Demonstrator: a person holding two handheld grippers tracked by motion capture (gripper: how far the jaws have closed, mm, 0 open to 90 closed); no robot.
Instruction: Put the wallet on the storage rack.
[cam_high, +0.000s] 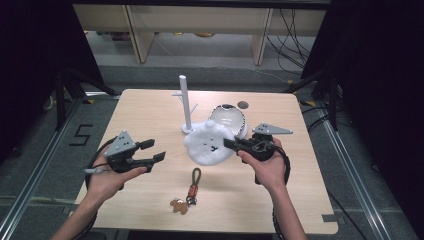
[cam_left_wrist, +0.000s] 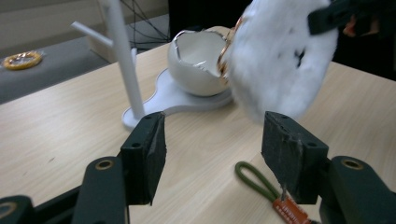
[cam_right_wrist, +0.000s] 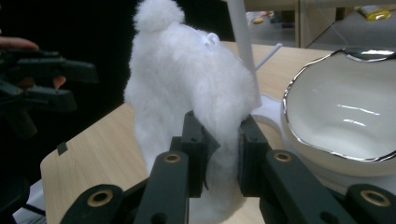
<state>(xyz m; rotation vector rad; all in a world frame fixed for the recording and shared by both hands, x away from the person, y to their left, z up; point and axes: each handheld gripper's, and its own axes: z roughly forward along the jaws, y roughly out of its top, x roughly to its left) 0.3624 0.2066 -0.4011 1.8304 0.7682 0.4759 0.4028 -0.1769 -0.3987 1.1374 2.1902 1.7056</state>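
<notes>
A fluffy white plush piece (cam_high: 207, 142) with small dark marks hangs above the table, in front of the white stand. My right gripper (cam_high: 227, 143) is shut on its edge; in the right gripper view the pads (cam_right_wrist: 223, 140) squeeze the fur (cam_right_wrist: 187, 84). My left gripper (cam_high: 152, 151) stands open to the left of the plush, with nothing between its fingers. In the left gripper view its jaws (cam_left_wrist: 212, 149) are wide apart and the plush (cam_left_wrist: 280, 60) hangs beyond them.
A white stand with a tall post (cam_high: 185, 102) and a gold-rimmed, egg-shaped bowl (cam_high: 227, 117) sits behind the plush. A keychain with a green loop (cam_high: 192, 187) lies near the wooden table's (cam_high: 150, 110) front edge. A small brown disc (cam_high: 243, 105) lies at the back.
</notes>
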